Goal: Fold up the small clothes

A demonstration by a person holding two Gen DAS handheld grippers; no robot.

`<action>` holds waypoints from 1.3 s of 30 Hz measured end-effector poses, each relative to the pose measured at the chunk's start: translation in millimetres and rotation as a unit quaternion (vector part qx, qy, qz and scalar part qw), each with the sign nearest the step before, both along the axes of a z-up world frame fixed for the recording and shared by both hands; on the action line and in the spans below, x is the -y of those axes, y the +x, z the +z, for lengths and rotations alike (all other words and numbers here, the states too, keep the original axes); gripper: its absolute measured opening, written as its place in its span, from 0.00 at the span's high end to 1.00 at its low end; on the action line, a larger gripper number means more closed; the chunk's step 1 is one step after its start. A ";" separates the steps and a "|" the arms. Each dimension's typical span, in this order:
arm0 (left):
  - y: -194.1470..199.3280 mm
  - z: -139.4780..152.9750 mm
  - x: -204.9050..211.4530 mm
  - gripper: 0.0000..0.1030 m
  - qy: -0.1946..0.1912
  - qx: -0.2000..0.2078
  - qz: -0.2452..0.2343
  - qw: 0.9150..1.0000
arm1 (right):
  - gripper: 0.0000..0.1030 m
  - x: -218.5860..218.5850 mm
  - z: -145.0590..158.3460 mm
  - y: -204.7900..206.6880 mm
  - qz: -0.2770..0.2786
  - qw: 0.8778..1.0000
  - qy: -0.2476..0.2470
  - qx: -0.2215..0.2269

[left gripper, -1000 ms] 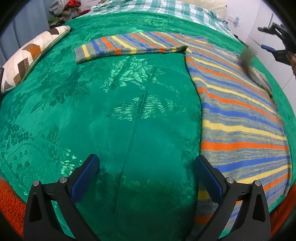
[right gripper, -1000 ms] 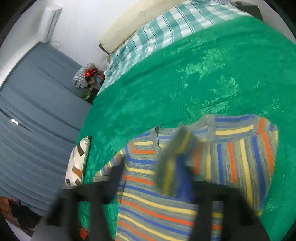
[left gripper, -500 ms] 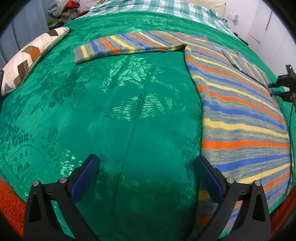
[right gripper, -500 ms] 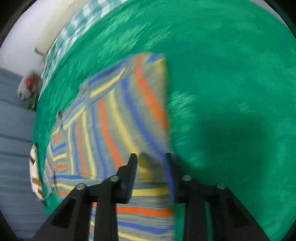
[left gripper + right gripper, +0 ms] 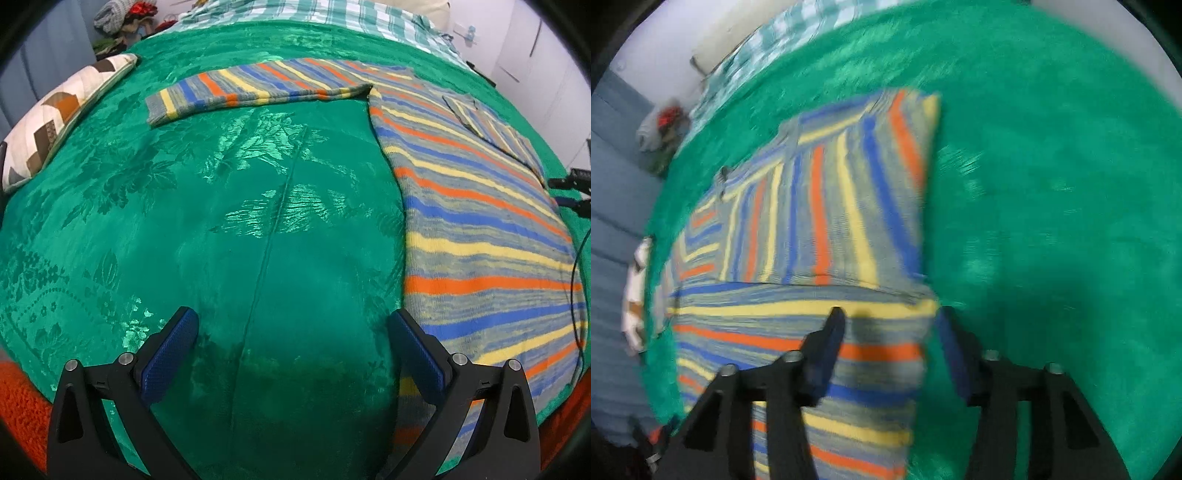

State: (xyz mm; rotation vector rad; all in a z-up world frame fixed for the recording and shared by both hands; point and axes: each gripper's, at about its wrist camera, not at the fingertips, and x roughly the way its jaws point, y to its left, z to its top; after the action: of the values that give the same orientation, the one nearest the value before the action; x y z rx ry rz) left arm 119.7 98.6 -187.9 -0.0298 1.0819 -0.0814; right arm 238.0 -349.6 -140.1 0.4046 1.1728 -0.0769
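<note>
A striped sweater (image 5: 476,206) in grey, blue, yellow and orange lies flat on a green bedspread (image 5: 221,221). One sleeve (image 5: 258,88) stretches left across the far side. The other sleeve (image 5: 491,125) lies folded over the body. My left gripper (image 5: 291,343) is open and empty above bare bedspread, left of the sweater's hem. In the right wrist view the folded sleeve (image 5: 827,206) lies on the sweater (image 5: 798,332). My right gripper (image 5: 890,325) is open over the sweater's right edge, holding nothing. It shows at the right edge of the left wrist view (image 5: 569,192).
A patterned cushion (image 5: 62,114) lies at the bed's left edge. A checked sheet (image 5: 314,14) covers the far end. A heap of clothes (image 5: 122,18) sits beyond the far left corner. Orange fabric (image 5: 22,398) borders the near edge. Grey curtain (image 5: 613,184) hangs left.
The right gripper laid the sleeve across the sweater's body, let it go and opened, then drew back towards the sweater's right edge. The left gripper has not moved.
</note>
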 end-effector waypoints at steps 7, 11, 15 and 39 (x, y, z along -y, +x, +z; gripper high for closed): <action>5.8 0.9 -5.2 0.00 -0.020 -0.007 0.016 1.000 | 0.36 -53.7 46.3 -73.7 0.082 0.994 -0.006 0.067; 4.1 -1.8 0.9 0.00 0.004 -0.008 0.007 1.000 | 0.36 -69.7 38.3 -122.3 0.086 0.993 -0.017 0.078; 3.2 -2.4 1.9 0.00 0.012 -0.005 0.004 1.000 | 0.35 -83.3 40.2 -171.8 0.049 0.989 -0.061 0.125; 1.3 -6.5 6.5 0.00 0.031 0.005 0.004 0.999 | 0.13 -114.4 25.8 -231.1 0.007 0.972 -0.192 0.135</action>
State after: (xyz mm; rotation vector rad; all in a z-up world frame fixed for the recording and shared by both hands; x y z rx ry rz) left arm 121.0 92.2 -194.4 0.0229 1.0740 -0.0411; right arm 6.9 -235.2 -114.3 0.0596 0.8663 -0.2261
